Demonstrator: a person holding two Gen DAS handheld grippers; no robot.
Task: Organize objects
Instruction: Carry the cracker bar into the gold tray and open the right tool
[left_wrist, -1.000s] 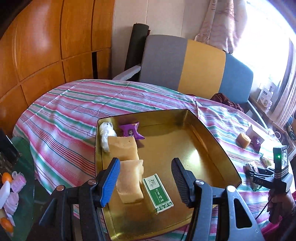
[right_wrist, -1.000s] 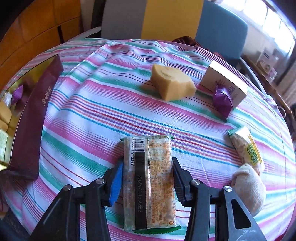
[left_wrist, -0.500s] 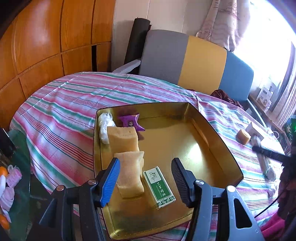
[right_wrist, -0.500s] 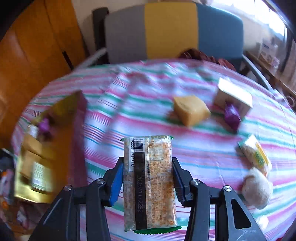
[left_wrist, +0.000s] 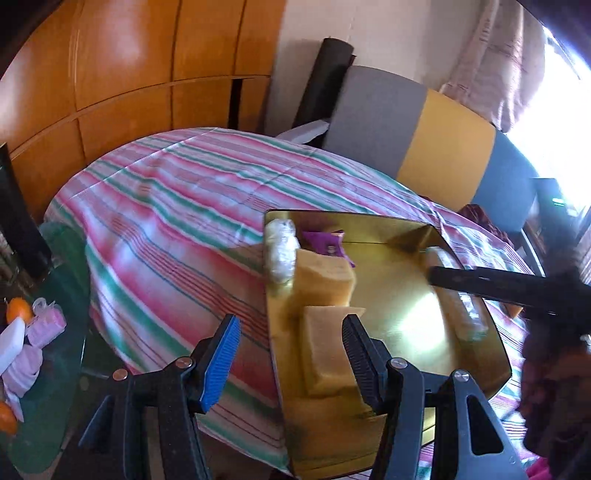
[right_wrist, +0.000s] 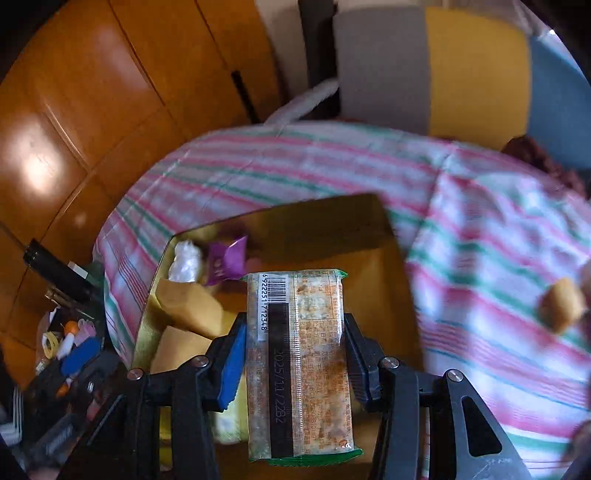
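The right gripper's (right_wrist: 291, 360) snack packet (right_wrist: 299, 363) hides the middle of the gold tray (right_wrist: 391, 266) beneath it, and its lower end covers whatever lies at the tray's near edge. In the left wrist view, the left gripper's dark finger (left_wrist: 360, 360) covers the near sponge block's (left_wrist: 325, 354) right side. The striped cloth (left_wrist: 166, 229) is smeared by motion blur. A small tan piece (right_wrist: 561, 310) near the counter's right edge is too blurred to identify. The clutter (right_wrist: 70, 347) off the counter's left edge is too small to make out.
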